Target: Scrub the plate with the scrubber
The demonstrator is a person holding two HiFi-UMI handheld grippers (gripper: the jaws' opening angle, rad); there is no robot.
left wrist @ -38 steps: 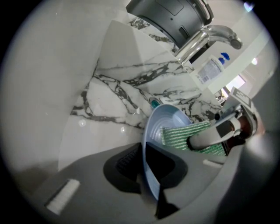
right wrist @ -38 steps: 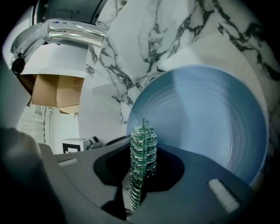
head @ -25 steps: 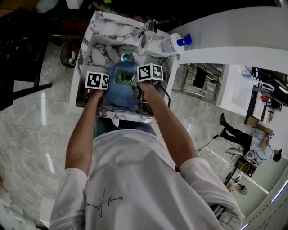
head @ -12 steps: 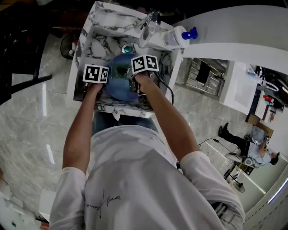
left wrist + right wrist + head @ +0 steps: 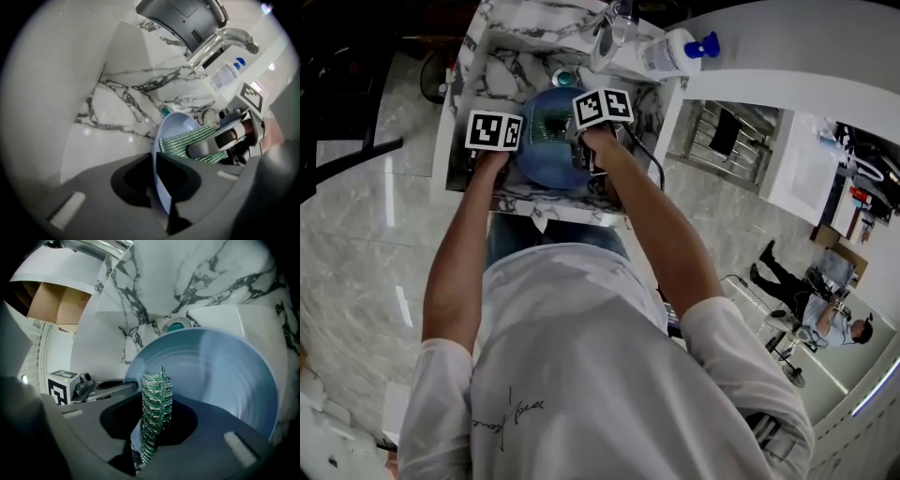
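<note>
Marble all round: boxy white sink (image 5: pixel 511 70) w/ grey-black veins, standing on a pale glossy veined floor (image 5: pixel 366 244). Room to the right is bright white, w/ a person (image 5: pixel 806 291) well off at far right. Chrome tap (image 5: pixel 220 40) arcs over the basin's far edge, w/ a clear bottle (image 5: pixel 670 52) w/ blue cap near it on the ledge. Teal drain plug (image 5: pixel 177 326) sits just beyond the plate's far rim.

Blue plate (image 5: pixel 544 171) is up on edge inside the basin. The left gripper (image 5: pixel 157 185) has its jaws clamped on the plate's left rim. Over to the right gripper (image 5: pixel 152 427): jaws pinched on the green scrubber (image 5: pixel 153 404), which sits edgewise against the plate's inner face.

Writing: the bottle label has print, too small to read. The script mark on the white T-shirt (image 5: pixel 511 412) isn't legible. Each gripper's cube shows only black-and-white square markers.

Brown cardboard boxes (image 5: pixel 56 305) at upper left of the right gripper view are partly cut off. Basin floor is mostly hidden by the plate.
</note>
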